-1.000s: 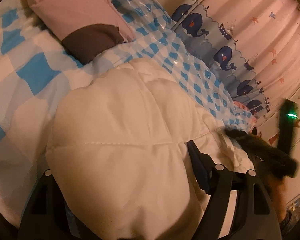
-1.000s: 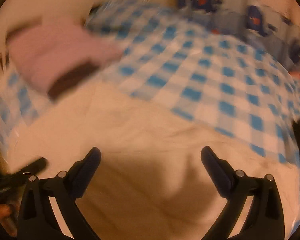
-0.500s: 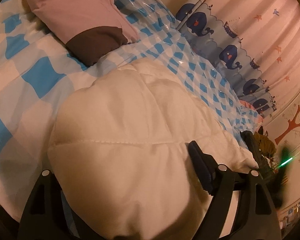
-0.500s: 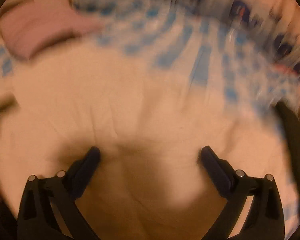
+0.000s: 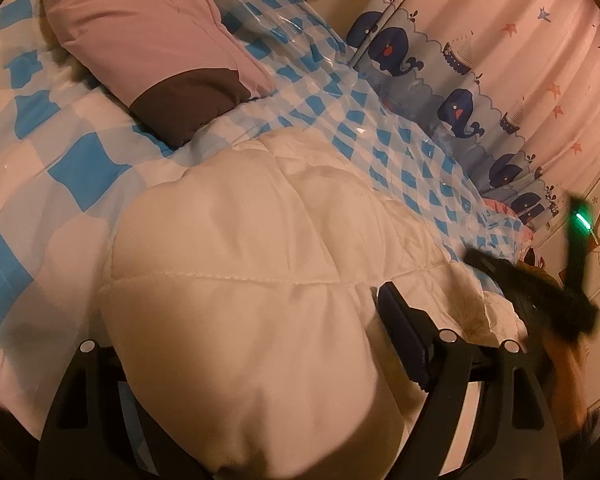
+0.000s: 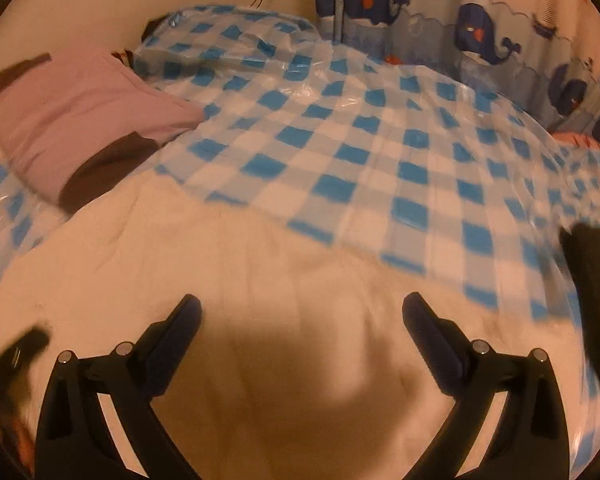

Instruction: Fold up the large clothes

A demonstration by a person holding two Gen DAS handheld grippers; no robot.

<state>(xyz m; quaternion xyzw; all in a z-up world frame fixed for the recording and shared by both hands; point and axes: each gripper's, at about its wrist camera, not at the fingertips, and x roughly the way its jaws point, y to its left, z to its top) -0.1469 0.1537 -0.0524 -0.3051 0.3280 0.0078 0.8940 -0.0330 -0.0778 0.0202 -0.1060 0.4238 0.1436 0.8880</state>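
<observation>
Puffy quilted white comforter [image 5: 236, 280], stitched seams

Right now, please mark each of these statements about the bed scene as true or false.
1. The right claw is open, with nothing pinched. True.
2. A white padded garment lies on the blue checked cover. True.
3. The pink pillow rests on top of the white garment. False: it lies beside it, on the cover.
4. The curtain shows whales. True.
5. The checked cover is red and white. False: blue and white.
6. The left claw hovers above bare cover. False: the white garment bulges between its fingers.
</observation>
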